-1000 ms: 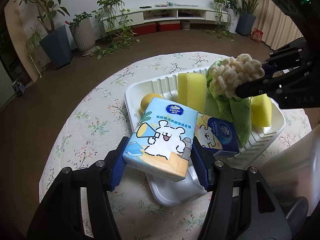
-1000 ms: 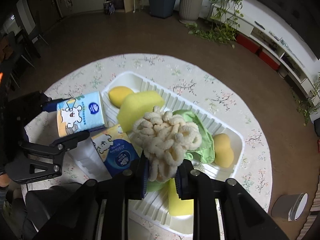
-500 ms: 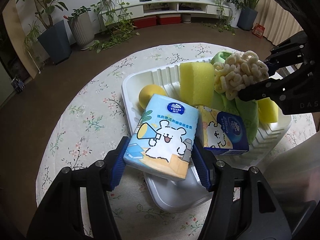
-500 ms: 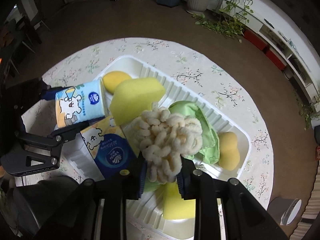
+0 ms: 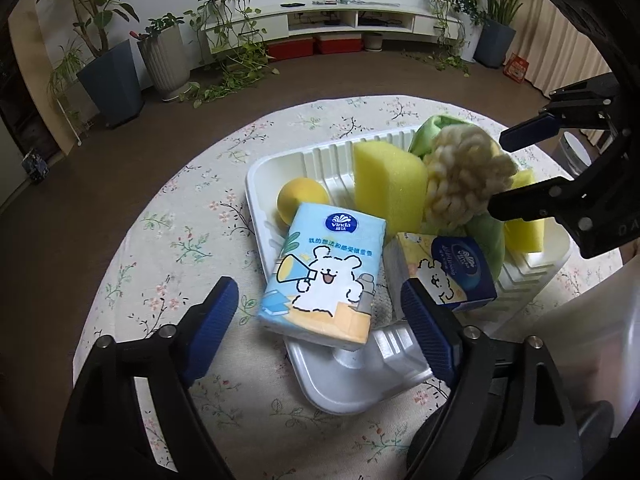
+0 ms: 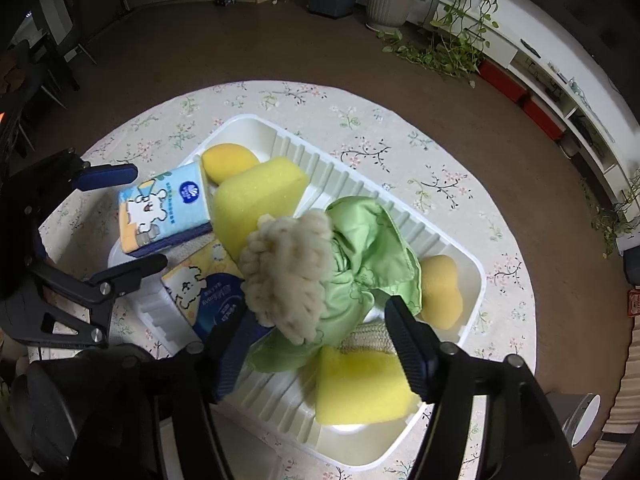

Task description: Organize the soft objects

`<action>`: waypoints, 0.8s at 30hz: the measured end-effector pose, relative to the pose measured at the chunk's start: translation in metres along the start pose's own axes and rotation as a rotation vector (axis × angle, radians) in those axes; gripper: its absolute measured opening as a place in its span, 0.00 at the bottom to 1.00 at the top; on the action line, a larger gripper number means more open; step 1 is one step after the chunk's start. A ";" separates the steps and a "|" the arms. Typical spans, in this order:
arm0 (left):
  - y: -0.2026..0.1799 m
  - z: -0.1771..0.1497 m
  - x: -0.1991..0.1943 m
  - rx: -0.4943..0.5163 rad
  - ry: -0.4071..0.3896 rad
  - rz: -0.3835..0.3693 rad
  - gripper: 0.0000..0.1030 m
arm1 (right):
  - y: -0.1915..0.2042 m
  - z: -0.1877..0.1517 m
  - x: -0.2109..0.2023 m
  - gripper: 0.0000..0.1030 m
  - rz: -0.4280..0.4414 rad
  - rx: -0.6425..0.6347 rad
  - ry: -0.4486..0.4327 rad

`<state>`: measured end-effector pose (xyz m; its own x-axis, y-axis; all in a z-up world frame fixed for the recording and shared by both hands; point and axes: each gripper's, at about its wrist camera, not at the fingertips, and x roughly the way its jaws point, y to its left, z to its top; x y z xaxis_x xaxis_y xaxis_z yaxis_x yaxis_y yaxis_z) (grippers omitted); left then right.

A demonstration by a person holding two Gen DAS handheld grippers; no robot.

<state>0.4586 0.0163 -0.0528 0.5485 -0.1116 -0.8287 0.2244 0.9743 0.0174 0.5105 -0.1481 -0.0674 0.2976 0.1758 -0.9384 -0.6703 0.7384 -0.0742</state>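
The left tongs have just been opening and stand released, their blue pads clear of the light-blue tissue pack, which lies between them, propped on the near end of the white tray. The right tongs have also just spread apart, letting go of the cream chenille mitt, which now rests on the green cloth in the tray. Around these lie yellow sponges, a second tissue pack and round yellow puffs. The tray sits on a floral-clothed round surface.
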 end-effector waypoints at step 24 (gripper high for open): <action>0.002 -0.014 -0.064 -0.063 -0.084 0.053 1.00 | -0.046 -0.062 -0.075 0.81 -0.004 0.184 -0.153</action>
<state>0.4126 0.0282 -0.0077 0.6248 -0.0728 -0.7774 0.1438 0.9893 0.0229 0.4772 -0.2352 -0.0147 0.4087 0.2590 -0.8751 -0.5382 0.8428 -0.0019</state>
